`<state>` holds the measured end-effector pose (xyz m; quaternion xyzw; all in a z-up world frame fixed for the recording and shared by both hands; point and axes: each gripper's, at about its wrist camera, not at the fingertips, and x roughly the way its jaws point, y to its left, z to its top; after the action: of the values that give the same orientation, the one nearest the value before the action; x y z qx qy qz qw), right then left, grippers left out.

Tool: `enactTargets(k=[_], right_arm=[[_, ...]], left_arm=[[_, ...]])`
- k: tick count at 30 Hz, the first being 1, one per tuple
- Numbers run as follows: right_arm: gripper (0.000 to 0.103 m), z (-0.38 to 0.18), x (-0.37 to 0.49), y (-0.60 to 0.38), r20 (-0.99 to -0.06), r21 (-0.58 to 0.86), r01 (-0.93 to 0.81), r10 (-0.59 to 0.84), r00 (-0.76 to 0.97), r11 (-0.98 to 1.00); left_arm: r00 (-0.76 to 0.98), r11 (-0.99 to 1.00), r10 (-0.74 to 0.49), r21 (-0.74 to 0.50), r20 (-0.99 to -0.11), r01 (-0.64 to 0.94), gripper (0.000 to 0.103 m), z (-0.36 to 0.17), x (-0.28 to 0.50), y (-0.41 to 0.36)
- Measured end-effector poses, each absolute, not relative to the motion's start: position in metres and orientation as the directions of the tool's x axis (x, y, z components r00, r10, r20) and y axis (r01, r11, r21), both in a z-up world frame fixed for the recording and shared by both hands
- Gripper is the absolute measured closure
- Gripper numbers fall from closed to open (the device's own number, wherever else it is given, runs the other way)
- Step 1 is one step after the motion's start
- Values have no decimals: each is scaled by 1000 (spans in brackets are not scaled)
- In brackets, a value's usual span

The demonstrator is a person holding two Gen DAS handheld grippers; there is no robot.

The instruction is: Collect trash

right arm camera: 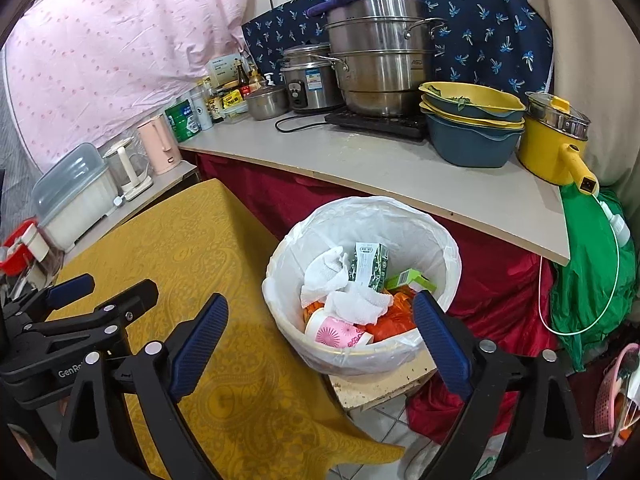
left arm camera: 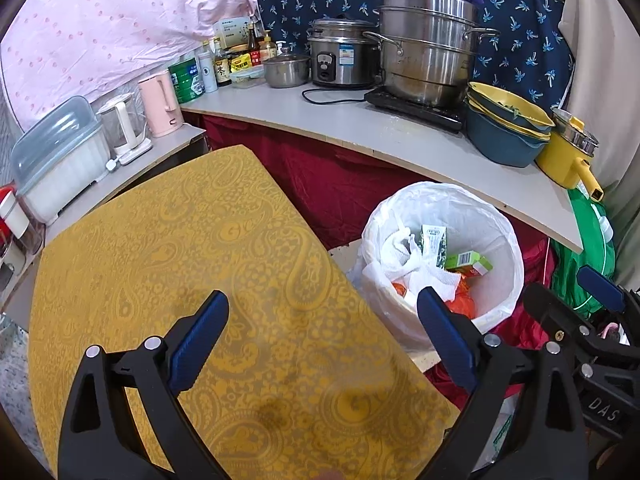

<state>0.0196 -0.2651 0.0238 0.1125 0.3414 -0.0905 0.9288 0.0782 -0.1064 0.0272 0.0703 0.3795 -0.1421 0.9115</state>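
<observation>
A white-lined trash bin [left arm camera: 500,240] [right arm camera: 400,220] stands beside the yellow-clothed table [left arm camera: 200,260] [right arm camera: 180,248]. Inside lie white crumpled tissues [right arm camera: 340,280] [left arm camera: 404,256], a green-white carton [right arm camera: 370,264] [left arm camera: 434,240], a light green box [right arm camera: 408,280] [left arm camera: 470,262], orange wrapping [right arm camera: 394,318] and a pink-patterned paper cup [right arm camera: 336,332]. My left gripper [left arm camera: 324,344] hangs open over the table's right edge, nothing between its fingers. My right gripper [right arm camera: 320,340] is open just before the bin's near rim, empty. Each gripper shows at the edge of the other's view.
A grey counter [left arm camera: 360,128] [right arm camera: 360,160] behind the bin carries steel pots [right arm camera: 380,64], a rice cooker, stacked blue-yellow bowls [right arm camera: 472,120], a yellow pot, bottles and kettles. Red cloth hangs below it. A green bag [right arm camera: 592,280] hangs at right.
</observation>
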Motion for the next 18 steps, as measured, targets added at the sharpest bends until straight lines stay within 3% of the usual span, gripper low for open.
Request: enactTargets(k=[18], right_arm=[[6, 29, -1, -246, -642, 78, 202, -106, 760, 976]], left_arm=[[658, 959, -168, 34, -734, 282, 11, 18, 52, -91]])
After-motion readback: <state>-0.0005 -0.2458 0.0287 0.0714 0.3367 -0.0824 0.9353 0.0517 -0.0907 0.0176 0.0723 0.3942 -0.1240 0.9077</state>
